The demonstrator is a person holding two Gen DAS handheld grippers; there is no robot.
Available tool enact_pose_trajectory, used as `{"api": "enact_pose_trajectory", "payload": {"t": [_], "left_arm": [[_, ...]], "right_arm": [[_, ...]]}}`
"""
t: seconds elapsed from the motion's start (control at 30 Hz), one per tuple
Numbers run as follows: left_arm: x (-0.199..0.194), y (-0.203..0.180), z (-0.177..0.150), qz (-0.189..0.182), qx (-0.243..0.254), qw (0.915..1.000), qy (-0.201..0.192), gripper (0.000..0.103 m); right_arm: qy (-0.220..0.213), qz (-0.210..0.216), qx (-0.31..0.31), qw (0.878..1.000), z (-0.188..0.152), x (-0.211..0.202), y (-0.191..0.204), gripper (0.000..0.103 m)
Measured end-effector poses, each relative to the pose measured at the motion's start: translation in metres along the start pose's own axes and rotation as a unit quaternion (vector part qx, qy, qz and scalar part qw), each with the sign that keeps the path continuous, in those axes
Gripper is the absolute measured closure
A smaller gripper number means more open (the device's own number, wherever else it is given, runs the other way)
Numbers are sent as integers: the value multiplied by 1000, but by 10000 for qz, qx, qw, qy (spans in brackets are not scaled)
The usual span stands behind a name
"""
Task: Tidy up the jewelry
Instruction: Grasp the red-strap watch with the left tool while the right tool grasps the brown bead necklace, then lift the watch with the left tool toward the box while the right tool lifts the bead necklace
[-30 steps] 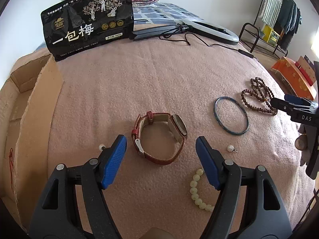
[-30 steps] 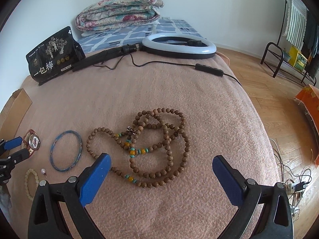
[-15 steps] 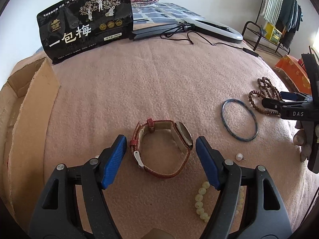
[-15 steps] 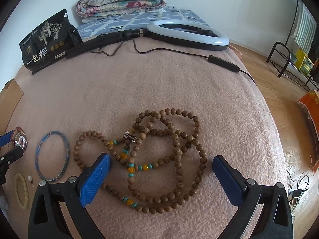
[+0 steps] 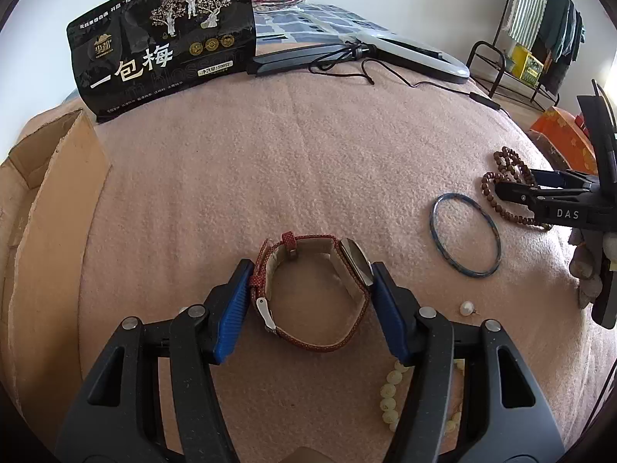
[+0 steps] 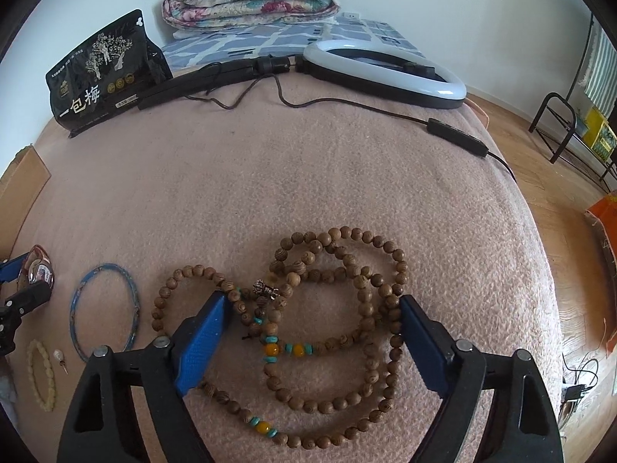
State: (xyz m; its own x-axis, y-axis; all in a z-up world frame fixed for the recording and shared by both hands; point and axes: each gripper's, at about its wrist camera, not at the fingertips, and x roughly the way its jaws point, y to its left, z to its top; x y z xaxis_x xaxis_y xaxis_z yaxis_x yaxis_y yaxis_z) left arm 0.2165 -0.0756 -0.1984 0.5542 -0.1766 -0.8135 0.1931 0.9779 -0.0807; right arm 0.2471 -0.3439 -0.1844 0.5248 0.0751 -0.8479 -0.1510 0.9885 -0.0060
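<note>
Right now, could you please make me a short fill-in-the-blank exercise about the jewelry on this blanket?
1. The left gripper has its jaws around the red ____.
2. The right gripper reaches over the long string of wooden ____.
3. The thin bangle beside the watch is ____ in color.

Missing words: watch; beads; blue
</note>
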Motion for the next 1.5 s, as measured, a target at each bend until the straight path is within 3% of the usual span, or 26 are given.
{"api": "enact_pose_trajectory", "payload": {"t": [0.13,0.2,0.3,0.37,0.87,1.5], "left_arm": [[-1,-1,0,2,-18,10000,-21,41],[-2,-2,-1,11,2,10000,-27,41],[-2,-2,-2,15,18,10000,-37,42],[-2,-3,-2,15,10,10000,-42,42],[-29,-5,3,-81,-13,9996,-262,43],[-104,0,11,-202,-71,9968,-766,43]], "right_arm": [[-46,202,-155,9997,0,-4,6,49],[-63,285,-221,9993,0,-5,9,70],[-45,397,-210,9990,0,-6,11,86],[-32,416,-228,9989,1,-6,12,92],[-260,478,-295,9981,-1,-40,18,93],[-897,481,-441,9938,10,-134,45,93]]}}
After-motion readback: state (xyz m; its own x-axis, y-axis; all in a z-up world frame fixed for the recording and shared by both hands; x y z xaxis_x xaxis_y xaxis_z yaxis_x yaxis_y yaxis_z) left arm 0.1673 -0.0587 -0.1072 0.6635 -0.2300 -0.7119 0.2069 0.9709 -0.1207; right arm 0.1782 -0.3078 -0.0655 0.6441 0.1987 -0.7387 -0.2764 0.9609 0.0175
